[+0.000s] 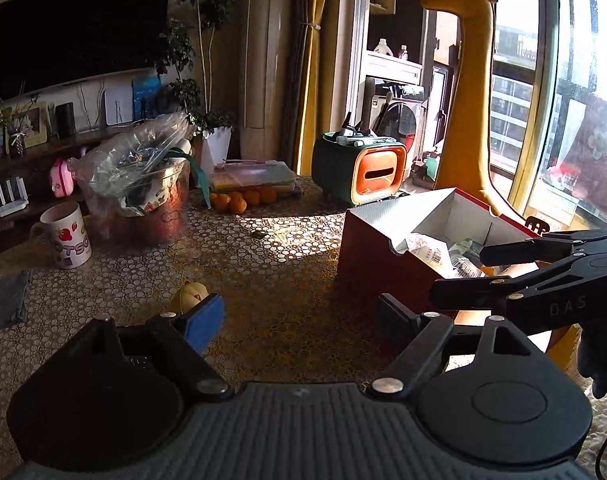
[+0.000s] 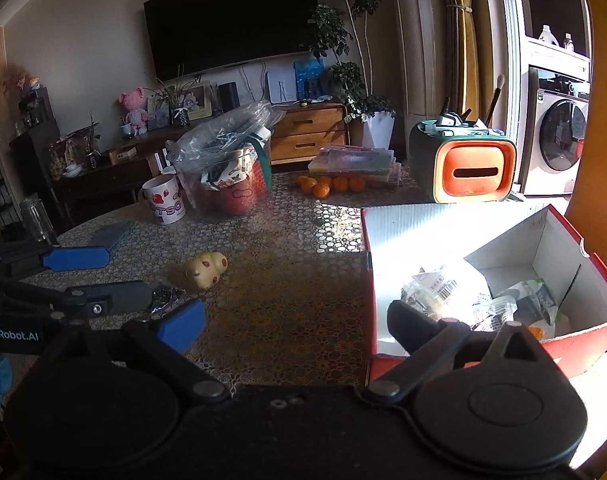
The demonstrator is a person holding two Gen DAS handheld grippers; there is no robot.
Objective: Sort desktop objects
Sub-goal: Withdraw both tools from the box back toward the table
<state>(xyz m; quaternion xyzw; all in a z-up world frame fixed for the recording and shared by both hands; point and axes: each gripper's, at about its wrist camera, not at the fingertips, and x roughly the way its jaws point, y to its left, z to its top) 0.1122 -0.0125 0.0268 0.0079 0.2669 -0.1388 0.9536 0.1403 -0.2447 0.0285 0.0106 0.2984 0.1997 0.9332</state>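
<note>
Both the left gripper (image 1: 299, 320) and the right gripper (image 2: 295, 326) have fingers spread wide and empty. The small yellow spotted rubber toy (image 2: 206, 270) lies on the patterned table (image 2: 287, 292), well apart from the red cardboard box (image 2: 455, 236); a careless grip may squirt it away. The white strawberry mug (image 2: 164, 200) reads perhaps "OTSO".

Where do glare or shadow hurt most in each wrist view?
Left wrist view: the window is blown out, a hard sun patch lies on the table, and the TV side stays dim. Right wrist view: the box has an overexposed inner wall, while the yellow toy sits in shadow; straight edges bow towards the rim.
</note>
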